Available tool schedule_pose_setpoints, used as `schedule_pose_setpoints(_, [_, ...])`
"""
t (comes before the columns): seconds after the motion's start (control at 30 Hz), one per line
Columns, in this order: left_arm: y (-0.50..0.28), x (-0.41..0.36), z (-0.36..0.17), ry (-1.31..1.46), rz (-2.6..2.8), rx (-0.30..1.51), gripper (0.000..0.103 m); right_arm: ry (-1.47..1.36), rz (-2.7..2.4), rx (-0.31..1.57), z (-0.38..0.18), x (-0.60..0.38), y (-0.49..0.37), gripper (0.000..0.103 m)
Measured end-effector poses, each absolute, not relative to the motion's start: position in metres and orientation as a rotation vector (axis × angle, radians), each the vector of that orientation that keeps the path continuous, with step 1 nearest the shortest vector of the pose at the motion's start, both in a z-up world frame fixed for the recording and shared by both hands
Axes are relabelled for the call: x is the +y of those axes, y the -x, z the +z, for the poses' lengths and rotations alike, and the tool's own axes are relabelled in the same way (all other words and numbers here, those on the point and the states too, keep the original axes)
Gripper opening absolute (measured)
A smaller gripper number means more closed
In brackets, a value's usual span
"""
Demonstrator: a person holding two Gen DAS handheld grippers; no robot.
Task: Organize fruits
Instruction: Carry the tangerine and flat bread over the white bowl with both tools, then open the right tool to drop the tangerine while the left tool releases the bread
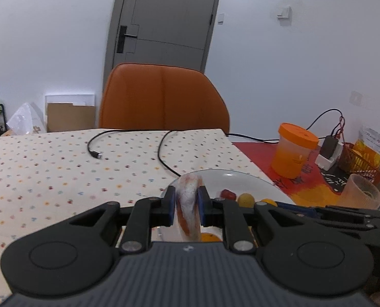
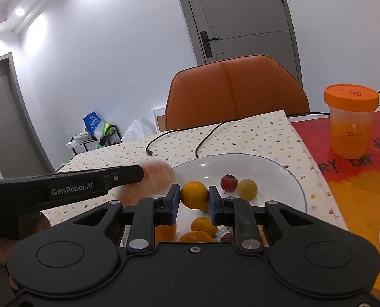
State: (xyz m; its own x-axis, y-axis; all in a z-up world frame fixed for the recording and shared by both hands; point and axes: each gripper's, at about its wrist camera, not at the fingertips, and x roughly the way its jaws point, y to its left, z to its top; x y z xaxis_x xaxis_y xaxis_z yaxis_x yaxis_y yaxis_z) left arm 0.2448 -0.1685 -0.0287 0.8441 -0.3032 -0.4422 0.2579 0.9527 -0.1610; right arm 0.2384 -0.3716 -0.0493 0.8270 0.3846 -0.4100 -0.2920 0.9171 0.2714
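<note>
The left gripper [image 1: 186,206] pinched a pale orange-streaked fruit segment [image 1: 188,204] at the white round plate's [image 2: 274,168] edge, while the right gripper [image 2: 194,204] clamped a round yellow-orange citrus [image 2: 193,194] above it.

The left claw [image 1: 186,206] was matt black plastic, ribbed on its grey body, with dull metal pins at the joints and blue pads that looked rubbery. Between them sat an orange segment [image 1: 188,204], its skin pale, filmy and veined. The right claw [image 2: 193,203], same matt plastic, pinched an orange [image 2: 193,194] with a smooth, faintly shiny peel. The plate [image 2: 266,163] was glossy white, like glazed ceramic, catching a highlight. The worktop [image 1: 49,168] wore a matt dotted cloth. The tub [image 2: 351,120] looked like frosted plastic under a smooth orange lid, and the chair [image 1: 164,97] had a soft leather-like sheen
</note>
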Motion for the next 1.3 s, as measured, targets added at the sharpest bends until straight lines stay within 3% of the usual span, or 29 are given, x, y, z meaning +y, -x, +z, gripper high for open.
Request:
schedule_pose_setpoints(0.3, [-0.249, -0.157, -0.032, 0.13, -0.218, 0.509, 0.023, -0.208, 0.359, 0.458, -0.044, -0.37, -0.25, 0.022])
schedule_pose_setpoints(0.6, [-0.242, -0.145, -0.03, 0.129, -0.199, 0.508, 0.038, -0.181, 0.361, 0.462, -0.04, -0.359, -0.261, 0.022])
schedule_pose_setpoints(0.83, [-0.234, -0.131, -0.024, 0.134, -0.159, 0.486, 0.063, -0.151, 0.354, 0.459, -0.036, -0.352, -0.277, 0.022])
schedule_pose_setpoints(0.87, [-0.233, -0.129, -0.024, 0.133, -0.151, 0.482, 0.068, -0.148, 0.355, 0.461, -0.036, -0.351, -0.279, 0.024])
schedule_pose_setpoints(0.97, [-0.232, -0.123, -0.021, 0.124, -0.128, 0.475, 0.078, -0.153, 0.335, 0.462, -0.036, -0.35, -0.278, 0.053])
schedule_pose_setpoints(1.3, [-0.221, -0.104, -0.019, 0.142, -0.085, 0.493, 0.092, -0.2, 0.308, 0.494, -0.042, -0.364, -0.247, 0.054])
